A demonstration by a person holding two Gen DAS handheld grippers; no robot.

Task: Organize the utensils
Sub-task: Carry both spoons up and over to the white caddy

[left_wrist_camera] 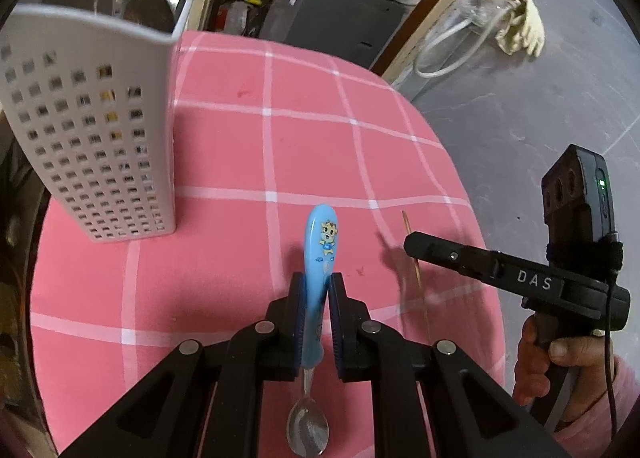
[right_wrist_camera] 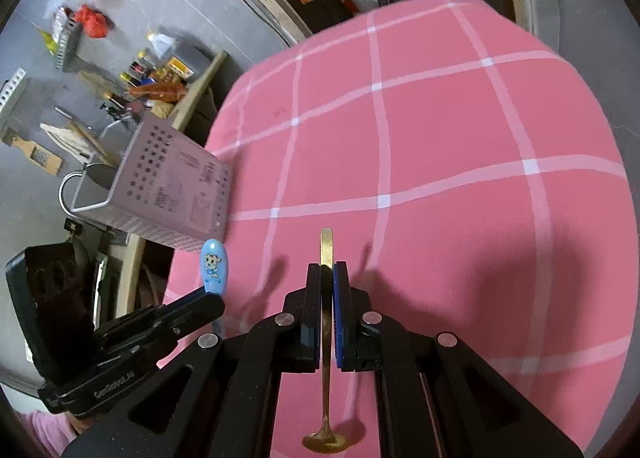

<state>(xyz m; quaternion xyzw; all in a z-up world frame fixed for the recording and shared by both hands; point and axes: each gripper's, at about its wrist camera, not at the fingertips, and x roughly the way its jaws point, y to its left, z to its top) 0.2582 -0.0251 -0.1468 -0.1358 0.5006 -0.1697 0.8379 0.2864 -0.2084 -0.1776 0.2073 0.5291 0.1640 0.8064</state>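
In the left wrist view, the left gripper (left_wrist_camera: 317, 278) is clamped on the blue handle of a child's spoon (left_wrist_camera: 320, 246), whose metal bowl hangs back toward the camera above the pink checked tablecloth (left_wrist_camera: 248, 154), while a white perforated utensil holder (left_wrist_camera: 92, 130) stands at the table's left edge with dark spoons inside, and the right gripper (left_wrist_camera: 416, 244) enters from the right, pinching a thin gold spoon (left_wrist_camera: 412, 242). In the right wrist view, the right gripper (right_wrist_camera: 327, 270) is squeezed narrow on the gold spoon (right_wrist_camera: 326, 250), its bowl toward the camera, with the utensil holder (right_wrist_camera: 176, 194) at the table's left edge and the left gripper (right_wrist_camera: 214, 298) holding the child's spoon (right_wrist_camera: 214, 266) just beside it.
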